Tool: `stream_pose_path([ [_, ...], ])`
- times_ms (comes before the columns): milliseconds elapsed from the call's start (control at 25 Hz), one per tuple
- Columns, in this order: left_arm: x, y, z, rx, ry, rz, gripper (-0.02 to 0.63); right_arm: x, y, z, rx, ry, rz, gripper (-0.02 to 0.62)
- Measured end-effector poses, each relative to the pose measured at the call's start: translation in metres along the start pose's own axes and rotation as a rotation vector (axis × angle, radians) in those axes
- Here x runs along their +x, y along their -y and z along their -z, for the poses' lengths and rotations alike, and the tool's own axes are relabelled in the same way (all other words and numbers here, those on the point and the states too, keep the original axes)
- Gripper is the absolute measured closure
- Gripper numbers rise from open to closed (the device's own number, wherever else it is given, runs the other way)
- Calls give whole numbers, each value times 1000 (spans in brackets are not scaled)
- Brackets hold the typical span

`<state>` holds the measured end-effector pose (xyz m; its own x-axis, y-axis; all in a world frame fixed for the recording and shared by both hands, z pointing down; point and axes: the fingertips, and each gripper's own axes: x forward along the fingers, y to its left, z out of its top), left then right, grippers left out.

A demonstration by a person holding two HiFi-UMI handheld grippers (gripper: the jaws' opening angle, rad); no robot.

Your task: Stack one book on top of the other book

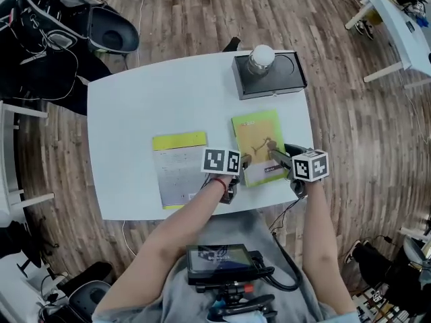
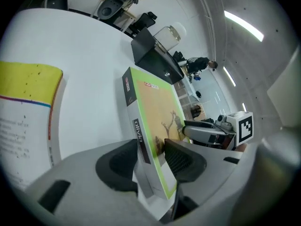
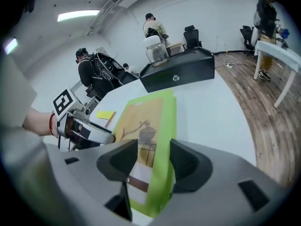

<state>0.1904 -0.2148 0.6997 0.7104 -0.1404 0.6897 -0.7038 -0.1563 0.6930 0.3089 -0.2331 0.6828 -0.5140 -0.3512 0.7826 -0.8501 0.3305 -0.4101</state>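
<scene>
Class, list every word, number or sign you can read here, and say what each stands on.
"olivia": spine of the green book, seemingly.
Red title on its cover: too blurred.
Print on the yellow book: too small.
Marker cubes: black-and-white square patterns, no words.

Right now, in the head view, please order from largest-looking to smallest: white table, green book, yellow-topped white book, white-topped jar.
1. white table
2-3. yellow-topped white book and green book: they look about alike, so unranked
4. white-topped jar
</scene>
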Motion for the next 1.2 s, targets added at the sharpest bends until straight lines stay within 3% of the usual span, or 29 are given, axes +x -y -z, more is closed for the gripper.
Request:
stream_pose_path([
  [320, -8, -6, 4, 155, -27, -18, 419, 6, -15, 18, 5, 34, -4, 371],
  [600, -8, -2, 6, 188, -12, -43, 417, 6, -14, 19, 27, 34, -17, 371],
  [840, -6, -1, 4, 175, 2, -27, 414, 7, -11, 21, 92, 27, -39, 371],
  [1200, -9, -3, 6, 173, 17, -34, 416, 8, -14, 23, 97, 12, -51, 371],
])
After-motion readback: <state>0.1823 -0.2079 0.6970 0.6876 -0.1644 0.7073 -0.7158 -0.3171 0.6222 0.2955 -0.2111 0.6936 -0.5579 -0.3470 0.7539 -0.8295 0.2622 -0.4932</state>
